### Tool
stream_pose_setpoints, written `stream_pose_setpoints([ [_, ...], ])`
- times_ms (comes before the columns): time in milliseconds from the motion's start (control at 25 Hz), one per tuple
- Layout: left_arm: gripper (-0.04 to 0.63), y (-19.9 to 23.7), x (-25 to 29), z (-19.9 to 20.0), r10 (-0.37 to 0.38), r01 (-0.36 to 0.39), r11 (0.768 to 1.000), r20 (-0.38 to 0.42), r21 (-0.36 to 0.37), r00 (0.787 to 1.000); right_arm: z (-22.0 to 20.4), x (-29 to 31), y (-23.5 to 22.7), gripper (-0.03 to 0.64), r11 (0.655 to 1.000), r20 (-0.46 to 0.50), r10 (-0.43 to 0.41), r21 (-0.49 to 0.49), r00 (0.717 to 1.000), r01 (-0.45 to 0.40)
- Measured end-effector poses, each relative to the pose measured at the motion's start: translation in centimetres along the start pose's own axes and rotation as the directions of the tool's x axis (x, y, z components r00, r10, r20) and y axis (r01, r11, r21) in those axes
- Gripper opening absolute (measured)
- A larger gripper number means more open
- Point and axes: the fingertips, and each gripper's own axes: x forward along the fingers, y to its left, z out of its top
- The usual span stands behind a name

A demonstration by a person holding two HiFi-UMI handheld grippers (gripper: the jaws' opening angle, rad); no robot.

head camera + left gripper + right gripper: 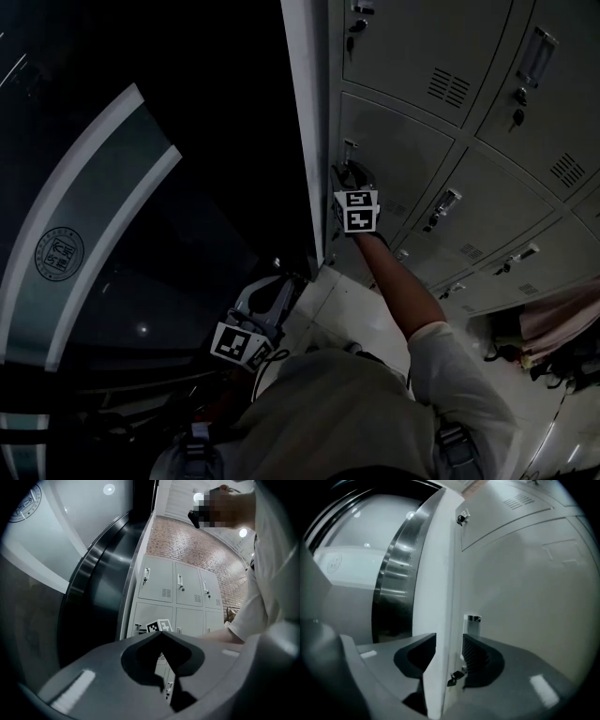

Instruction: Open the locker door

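Grey steel lockers [487, 187] fill the right of the head view, and the locker door [394, 159] I am at is the end one of its row, next to the cabinet's white corner post [305, 122]. It sits flush with its frame, not swung out.

My right tongs [349, 173] are stretched out at arm's length to that door's edge, with the marker cube [356, 211] just behind them. In the right gripper view the right tongs [450, 648] stand apart, straddling the corner post [440, 620]: one jaw is on the dark side of it, the other on the door side. The door's small metal handle [472, 623] is just above the door-side jaw, and a key [454, 677] hangs in the lock between the jaws, low down. I cannot tell whether either pad presses on the post.

My left tongs [272, 292] hang low by my body, well apart from the lockers, their cube [239, 344] facing up. In the left gripper view the left tongs [161, 633] are closed tip to tip with nothing between them.

To the left runs a dark curved panel [187, 141] with a pale band [84, 216] bearing a round emblem [59, 253]. Brick wall [197, 541] shows above the lockers.
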Motion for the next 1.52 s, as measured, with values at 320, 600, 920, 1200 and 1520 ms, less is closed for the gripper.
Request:
stream_pose_setpoints([
  [320,0.13,1.8,-1.1,-1.1,0.061,-0.061,0.998,-0.014,-0.027,0.998,-1.7,3.6,-1.8,0.187,0.998,-0.055,-0.059,0.035,0.997,0.061],
  [600,0.13,2.7,-1.3,-1.8,0.08,-0.081,0.996,-0.027,-0.044,0.996,-1.9,4.9,-1.5,0.198,0.995,-0.055,-0.093,0.024,0.994,0.094],
  [920,0.13,2.9,-0.4,-2.4,0.06,-0.061,0.997,-0.029,-0.054,0.998,-1.5,2.6,0.3,0.159,0.99,-0.067,-0.141,0.013,0.988,0.142],
  [1200,0.13,2.9,0.0,-2.1,0.049,-0.051,0.997,-0.035,-0.058,0.998,-1.4,-2.7,3.1,0.097,0.983,-0.001,-0.183,-0.033,0.983,0.183],
  [1520,0.13,3.1,-0.3,-3.2,0.041,-0.045,0.996,-0.052,-0.073,0.998,-1.3,-9.0,5.4,0.109,0.989,0.049,-0.146,-0.008,0.988,0.147],
])
